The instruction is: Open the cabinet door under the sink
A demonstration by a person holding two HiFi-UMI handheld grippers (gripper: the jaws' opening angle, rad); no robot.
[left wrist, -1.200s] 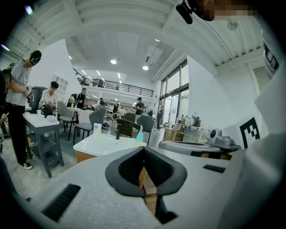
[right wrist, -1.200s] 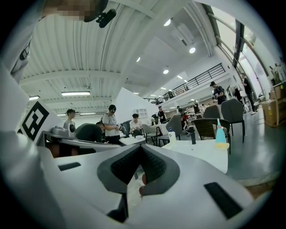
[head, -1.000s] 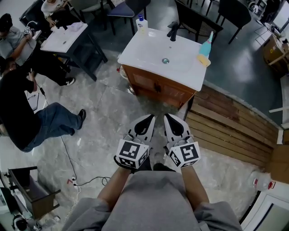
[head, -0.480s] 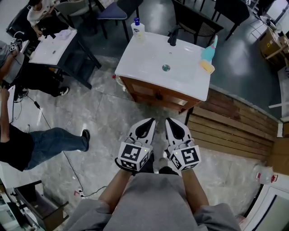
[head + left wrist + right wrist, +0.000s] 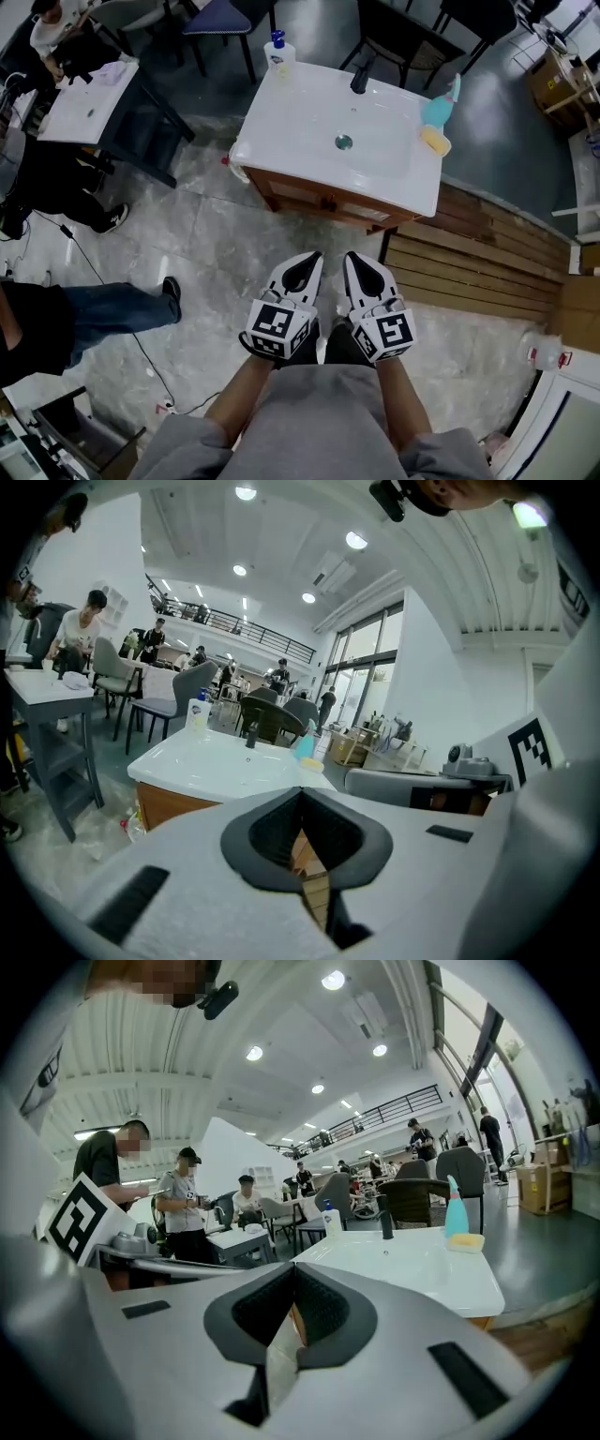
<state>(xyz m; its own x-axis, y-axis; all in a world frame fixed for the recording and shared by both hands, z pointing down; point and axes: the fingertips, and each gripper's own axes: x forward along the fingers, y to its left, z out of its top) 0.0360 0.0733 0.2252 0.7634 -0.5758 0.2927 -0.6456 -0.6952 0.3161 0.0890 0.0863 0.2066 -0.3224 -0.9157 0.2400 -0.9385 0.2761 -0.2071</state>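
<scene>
We are facing the brown wooden sink cabinet (image 5: pixel 314 199).
We are holding the left gripper (image 5: pixel 308 257) and right gripper (image 5: pixel 353 257) closed, empty, apart from it.

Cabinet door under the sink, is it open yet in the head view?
No, the wooden cabinet doors sit flush and shut beneath the white sink, with no gap showing.

One sink (image 5: pixel 300 112), one cabinet (image 5: pixel 305 193), one faucet (image 5: pixel 359 75), one pump bottle (image 5: pixel 276 52), one teal bottle (image 5: pixel 439 106), one sponge (image 5: pixel 434 141)
</scene>
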